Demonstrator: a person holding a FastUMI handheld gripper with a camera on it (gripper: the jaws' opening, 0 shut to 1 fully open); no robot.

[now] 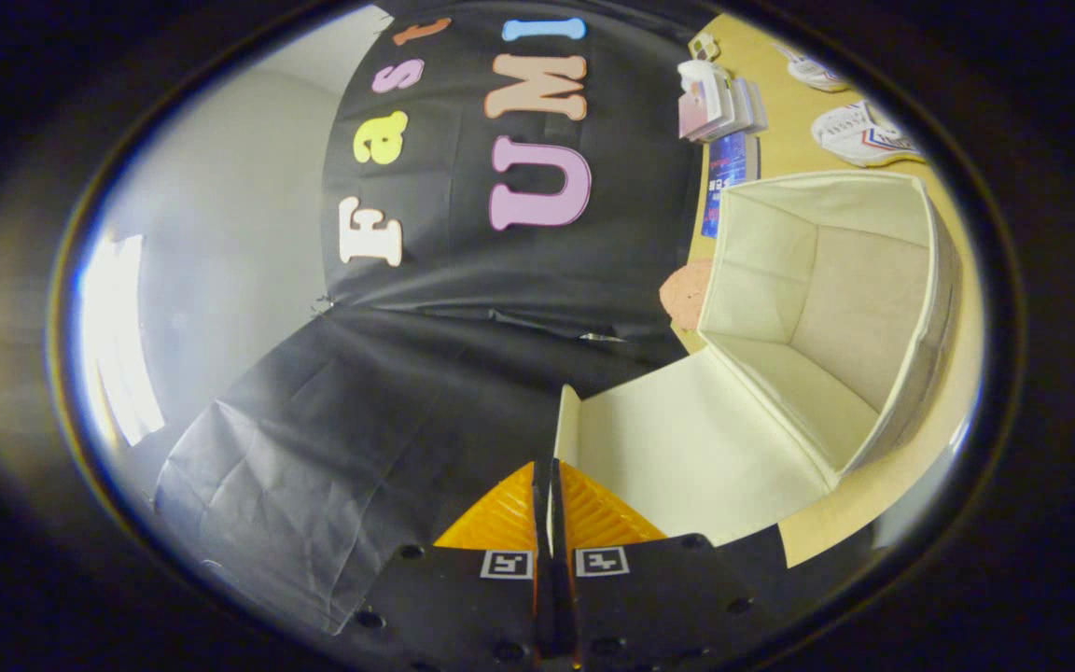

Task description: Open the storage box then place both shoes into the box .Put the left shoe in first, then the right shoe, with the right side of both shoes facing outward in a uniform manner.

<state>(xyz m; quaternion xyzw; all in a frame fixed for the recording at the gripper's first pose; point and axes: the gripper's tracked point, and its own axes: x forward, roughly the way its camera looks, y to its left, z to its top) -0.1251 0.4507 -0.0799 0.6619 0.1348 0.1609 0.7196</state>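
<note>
You are pinching the lid flap (687, 448) edge-on in clenched fingers (549, 509), swinging it clear so the storage box (827, 308) is gaping open. Both shoes (859, 135) are waiting beyond it on the counter (785, 140).

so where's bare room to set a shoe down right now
The storage box is open and nothing lies in it. Its flap, pinched at the edge by the shut claw, is bare too. A strip of table runs between the box and the two shoes. It is crowded by the wall, where the books stand.
</note>
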